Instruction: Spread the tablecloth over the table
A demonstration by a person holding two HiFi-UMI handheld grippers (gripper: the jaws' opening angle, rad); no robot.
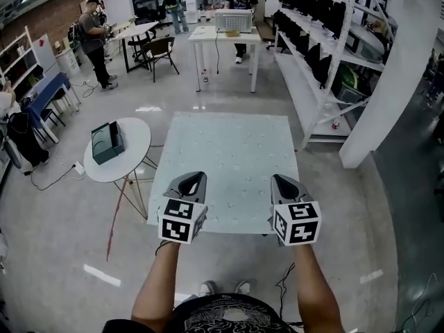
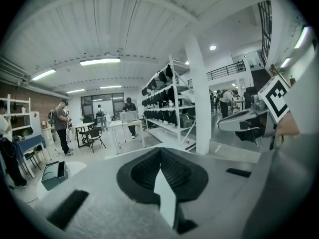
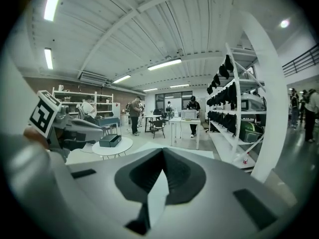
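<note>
Head view: left gripper (image 1: 195, 177) and right gripper (image 1: 280, 180) each clenched on near edge of pale green dotted fabric tablecloth (image 1: 229, 148); table underneath fully hidden.

Tablecloth: pale green square fabric tablecloth (image 1: 229, 158) with small dots, spread flat.
Near corners: pinched by left hand-held gripper (image 1: 197, 177) and right hand-held gripper (image 1: 279, 180).
Support: desk, hidden beneath.

Pale dotted tablecloth (image 1: 229, 161) covering the table, round white side table (image 1: 137, 132) carrying dark box (image 1: 107, 143)

Bright, even light from ceiling tubes (image 2: 99, 61); fisheye vignetting; foreground blurred.
</note>
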